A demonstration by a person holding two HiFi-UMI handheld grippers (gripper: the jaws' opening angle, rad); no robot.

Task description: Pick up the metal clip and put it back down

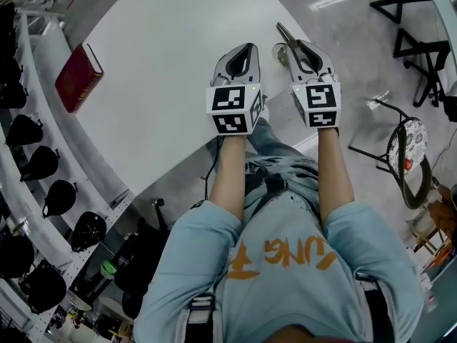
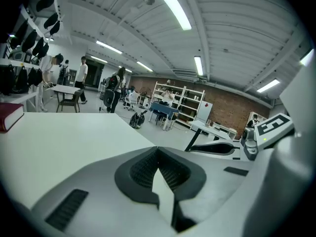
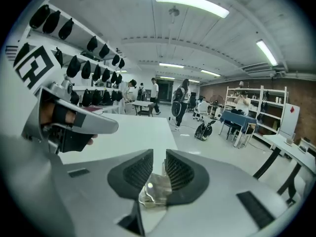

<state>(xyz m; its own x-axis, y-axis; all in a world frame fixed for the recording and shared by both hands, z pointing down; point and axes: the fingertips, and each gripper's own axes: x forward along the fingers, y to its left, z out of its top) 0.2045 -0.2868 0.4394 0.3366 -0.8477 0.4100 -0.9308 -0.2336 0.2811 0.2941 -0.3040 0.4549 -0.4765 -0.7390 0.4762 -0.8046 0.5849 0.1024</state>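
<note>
A red book (image 1: 78,78) lies near the left edge of the white surface (image 1: 164,63), well apart from both grippers. In the left gripper view the book shows only as a dark red sliver at the far left (image 2: 10,116).

The left claw (image 1: 243,54) hangs over the near part of the surface. The head view gives just its grey outline narrowing to a tip. The left gripper view settles the rest: the left claw (image 2: 158,151) is clenched, with its ribbed pads meeting at the tip and nothing between them. The same view catches the other gripper's marker cube (image 2: 272,128) at its right edge.

Just beside it to the right, the right claw (image 1: 303,47) sits at the surface's near right corner. From above, the metal clip (image 1: 285,34) appears as a thin grey strip poking forward and leftward out of the tip. The right gripper view looks along the jaws and shows what the head view cannot. The right claw (image 3: 159,163) is grasping the metal clip (image 3: 154,190), a shiny folded piece pinched low between the ribbed pads with a narrow gap above it. No view shows whether the clip touches the surface.

Farther right, a chair (image 1: 408,156) with a patterned seat stands on the floor.
</note>
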